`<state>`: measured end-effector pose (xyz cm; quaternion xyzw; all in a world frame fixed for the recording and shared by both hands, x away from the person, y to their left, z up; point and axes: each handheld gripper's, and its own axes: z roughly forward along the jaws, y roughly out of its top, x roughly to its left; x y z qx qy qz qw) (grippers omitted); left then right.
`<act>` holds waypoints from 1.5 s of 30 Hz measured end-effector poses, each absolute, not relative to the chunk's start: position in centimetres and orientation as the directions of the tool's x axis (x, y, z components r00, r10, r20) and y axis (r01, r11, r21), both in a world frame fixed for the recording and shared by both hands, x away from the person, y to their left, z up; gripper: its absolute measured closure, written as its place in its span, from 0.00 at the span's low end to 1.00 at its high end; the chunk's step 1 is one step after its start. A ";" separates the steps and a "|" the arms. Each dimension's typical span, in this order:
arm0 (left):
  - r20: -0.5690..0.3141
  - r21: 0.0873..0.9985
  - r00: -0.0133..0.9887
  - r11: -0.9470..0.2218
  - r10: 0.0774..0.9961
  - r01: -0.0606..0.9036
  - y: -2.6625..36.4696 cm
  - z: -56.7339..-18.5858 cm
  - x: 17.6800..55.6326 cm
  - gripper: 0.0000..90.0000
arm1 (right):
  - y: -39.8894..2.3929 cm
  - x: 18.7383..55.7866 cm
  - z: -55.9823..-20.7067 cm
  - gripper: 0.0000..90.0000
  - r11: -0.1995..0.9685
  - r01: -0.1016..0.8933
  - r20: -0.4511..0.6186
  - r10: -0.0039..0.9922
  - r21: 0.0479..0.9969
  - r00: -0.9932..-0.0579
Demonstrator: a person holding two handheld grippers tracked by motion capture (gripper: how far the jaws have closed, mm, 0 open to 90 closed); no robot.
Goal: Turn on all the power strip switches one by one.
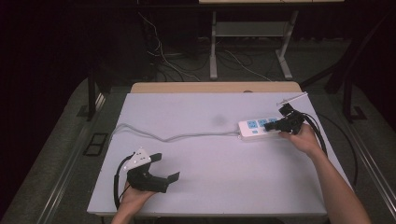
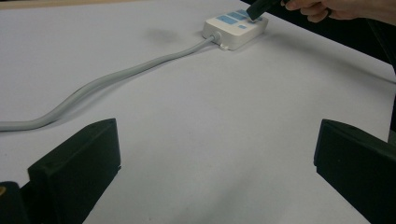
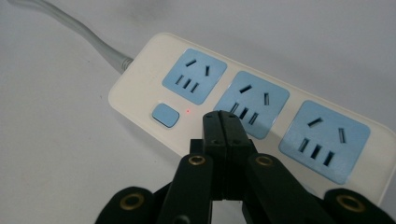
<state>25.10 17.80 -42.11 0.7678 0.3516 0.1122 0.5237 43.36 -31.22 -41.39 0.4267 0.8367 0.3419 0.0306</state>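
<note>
**Power strip at table's 2 o'clock, right jaws shut over it**

Nearest, at 7 o'clock in high view: left gripper held low in left hand, jaws spread wide, nothing between, grey plate on top. Same spread confirmed in left gripper view: bare white table between the two black jaws.

Mid-table: grey cable snaking from 9 o'clock edge toward 2 o'clock, into end of white power strip. Left gripper view adds cable entry and strip's short end at 12 o'clock, right hand at 1 o'clock.

Far, at 2 o'clock: right gripper in right hand, lying over strip.

Right gripper view gives what high view can't: jaws pressed together, gripping nothing, tips over strip's near edge just below middle outlet. Blue switch at tips' 9 o'clock, small red light lit between. Contact with strip: cannot tell. Three blue outlets in a row.
</note>
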 end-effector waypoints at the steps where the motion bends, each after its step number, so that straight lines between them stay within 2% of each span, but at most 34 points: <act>1: -0.196 0.883 0.728 -0.204 0.657 0.423 17.8 -42.1 25.1 0.00 | -31.3 43.3 -41.2 1.00 0.398 0.694 0.245 0.735 0.600 -0.633; 20: -0.197 0.884 0.729 -0.204 0.655 0.421 17.8 -42.1 25.1 0.00 | -33.8 43.4 -38.9 1.00 0.362 0.684 0.236 0.751 0.633 -0.616; 29: -0.195 0.883 0.729 -0.205 0.657 0.422 17.8 -42.1 25.1 0.00 | -34.9 43.6 -39.2 1.00 0.342 0.704 0.242 0.771 0.623 -0.589; 45: -0.194 0.884 0.724 -0.203 0.661 0.422 18.0 -42.1 25.1 0.00 | -34.6 44.2 -41.0 1.00 0.381 0.730 0.231 0.777 0.567 -0.585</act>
